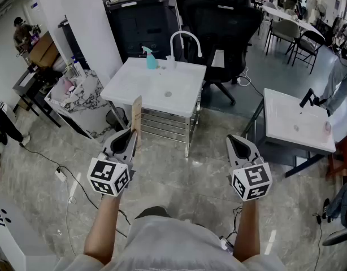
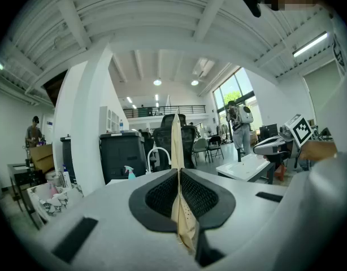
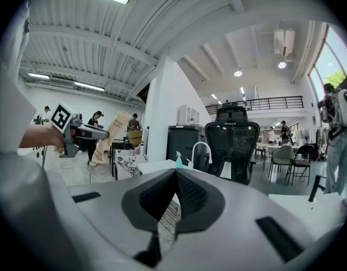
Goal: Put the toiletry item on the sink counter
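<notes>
Toiletry packet [image 1: 136,113], tan and flat, stands upright on edge between the jaws of the left hand-held gripper [image 1: 130,137], its top rising above the jaw tips. In the left gripper view the toiletry packet [image 2: 177,168] is pinched between the two dark pads, which press on it from both sides, and it sticks out past the left hand-held gripper [image 2: 178,180] toward the far side. From the right gripper view the same packet [image 3: 107,132] shows at the far left, held out in the air.

The packet is held over the floor [image 1: 179,179], on the near side of the white sink tabletop [image 1: 131,82] and just short of its near left edge, not touching it. On the far side of that tabletop stand a curved white faucet [image 1: 185,38] and, left of it, a teal spray bottle [image 1: 150,58].

The right hand-held gripper [image 1: 237,144] is held level with the left one and well apart from it. Its jaws meet at the tips with nothing between them [image 3: 174,176]. To its right stands a second white sink [image 1: 295,123].
</notes>
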A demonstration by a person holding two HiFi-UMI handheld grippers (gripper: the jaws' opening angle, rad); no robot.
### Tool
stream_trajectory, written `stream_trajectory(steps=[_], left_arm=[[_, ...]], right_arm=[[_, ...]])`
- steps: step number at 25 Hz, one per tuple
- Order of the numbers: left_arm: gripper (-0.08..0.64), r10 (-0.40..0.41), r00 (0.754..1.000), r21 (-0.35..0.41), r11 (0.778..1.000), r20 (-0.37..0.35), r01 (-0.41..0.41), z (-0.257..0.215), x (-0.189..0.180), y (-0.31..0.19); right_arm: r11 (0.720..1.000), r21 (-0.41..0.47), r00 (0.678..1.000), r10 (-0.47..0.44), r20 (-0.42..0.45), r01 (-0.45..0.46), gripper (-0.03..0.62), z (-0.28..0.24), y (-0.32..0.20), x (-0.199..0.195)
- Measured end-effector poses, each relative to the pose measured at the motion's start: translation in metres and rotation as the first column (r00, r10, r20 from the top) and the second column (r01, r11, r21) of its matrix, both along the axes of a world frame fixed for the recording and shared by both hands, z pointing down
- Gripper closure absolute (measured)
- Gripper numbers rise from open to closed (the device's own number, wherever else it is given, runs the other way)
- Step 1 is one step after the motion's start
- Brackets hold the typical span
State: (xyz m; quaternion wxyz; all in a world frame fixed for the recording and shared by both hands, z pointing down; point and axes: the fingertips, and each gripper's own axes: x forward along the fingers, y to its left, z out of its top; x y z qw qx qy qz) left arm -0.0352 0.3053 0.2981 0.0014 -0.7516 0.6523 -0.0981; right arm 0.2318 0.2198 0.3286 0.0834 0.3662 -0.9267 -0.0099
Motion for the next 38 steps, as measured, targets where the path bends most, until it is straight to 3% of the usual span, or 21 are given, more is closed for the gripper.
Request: stream_trajectory(steps=[5, 12, 26, 38], left_arm=[[0.538, 0.01, 1.0, 0.007, 1.0, 0.005, -0.01, -0.001, 0.001, -0.013], [0.538, 0.028, 0.998, 0.008, 1.0, -0.05, -0.028, 0.013, -0.022, -0.057], [0.538, 0.158, 0.985, 0.051, 0.987, -0.075, -0.154, 0.008, -0.128, -0.257], [0.538, 0.214, 0.974, 0.033, 0.977, -0.079, -0.212, 0.018, -0.203, -0.378]], right_arm=[[1.0, 0.006, 1.0, -0.001, -0.005, 0.001, 0.597, -0.001, -0.011, -0.001], [0.997, -0.055, 0.985, -0.046, 0.165, 0.056, 0.595, -0.005, -0.037, -0.027], [0.996, 0.0, 0.995, 0.093, 0.028, -0.093, 0.596, -0.016, -0.193, -0.13], [0.982, -0.041, 0.981, 0.188, 0.049, -0.186, 0.596, -0.006, -0.301, -0.187]])
